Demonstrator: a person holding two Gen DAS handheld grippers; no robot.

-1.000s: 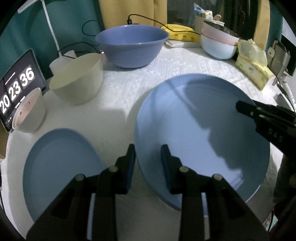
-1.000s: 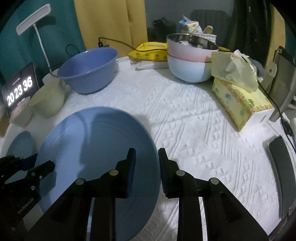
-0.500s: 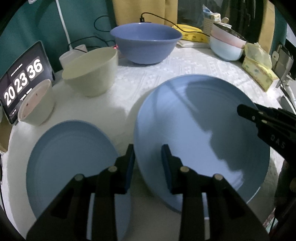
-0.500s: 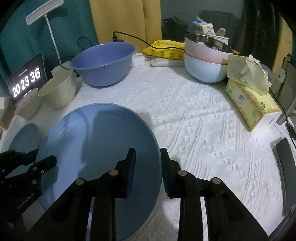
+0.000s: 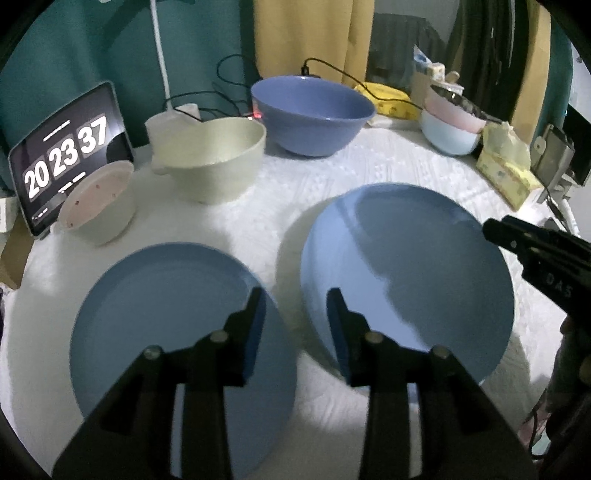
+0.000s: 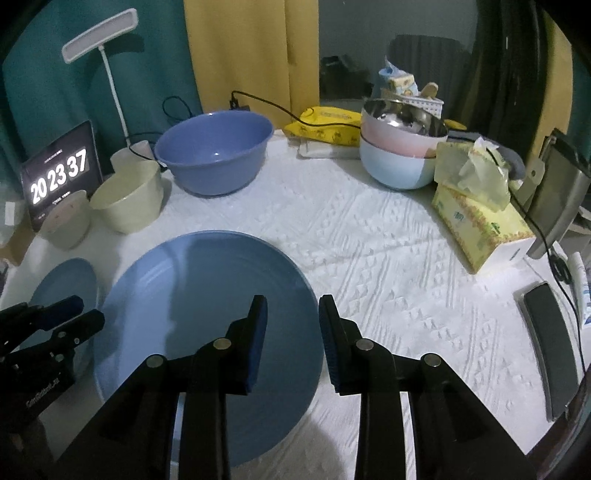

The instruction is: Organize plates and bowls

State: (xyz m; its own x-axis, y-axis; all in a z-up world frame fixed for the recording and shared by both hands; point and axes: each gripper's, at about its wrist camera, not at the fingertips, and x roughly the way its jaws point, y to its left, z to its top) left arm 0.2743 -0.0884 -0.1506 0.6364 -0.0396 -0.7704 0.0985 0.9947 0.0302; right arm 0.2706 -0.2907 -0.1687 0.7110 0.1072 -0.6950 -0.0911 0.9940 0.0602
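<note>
A large blue plate lies on the white cloth. A smaller blue plate lies to its left. Behind stand a cream bowl, a small white bowl, a big blue bowl and a stack of pink and pale blue bowls. My left gripper is open and empty over the gap between the two plates. My right gripper is open and empty over the large plate's right rim.
A clock tablet and a lamp stand at the back left. A tissue box, a black phone and a metal stand sit at the right. Cables and yellow packets lie at the back.
Both grippers have pulled back and up from the large plate. The left view shows more of the smaller plate and the bowls; both grippers stay open.
</note>
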